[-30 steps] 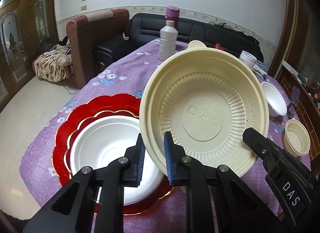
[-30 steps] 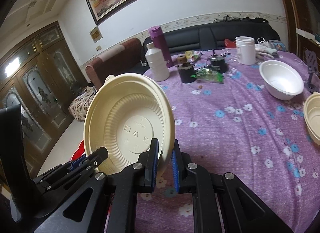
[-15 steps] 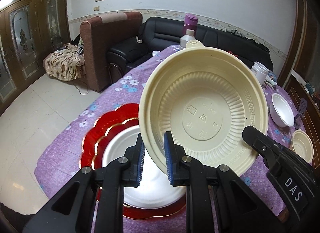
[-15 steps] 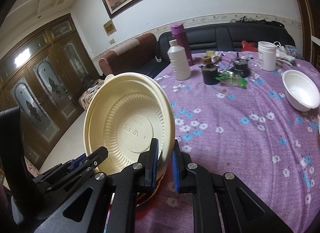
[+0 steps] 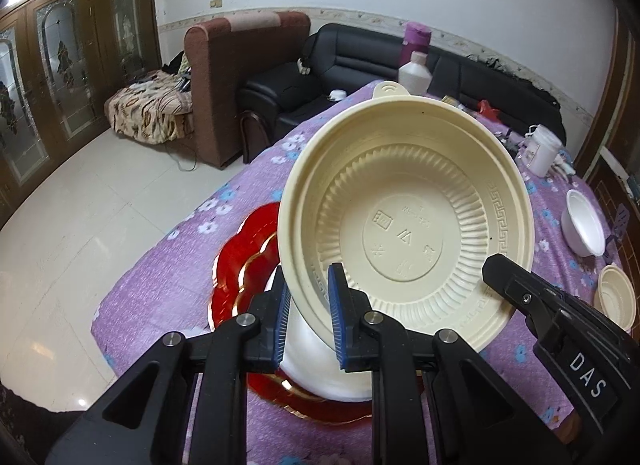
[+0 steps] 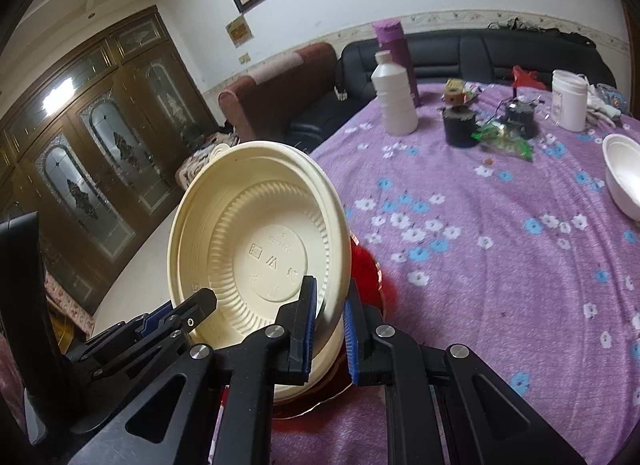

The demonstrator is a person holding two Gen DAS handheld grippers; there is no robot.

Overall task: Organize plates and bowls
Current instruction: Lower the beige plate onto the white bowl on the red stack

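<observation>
A large cream plastic bowl is held tilted in the air over a red scalloped plate that carries a white bowl. My left gripper is shut on the cream bowl's near left rim. My right gripper is shut on the same bowl at its right rim; its black body shows in the left wrist view. The red plate shows partly behind the bowl in the right wrist view.
On the purple flowered tablecloth: a white bowl, a small cream bowl, a white bottle, a purple flask, a white jar, dark cups and clutter at the far side. The table edge drops to the floor at left.
Both grippers have lifted the cream bowl and carried it left, over the red plate and white bowl. The grips have not changed.
</observation>
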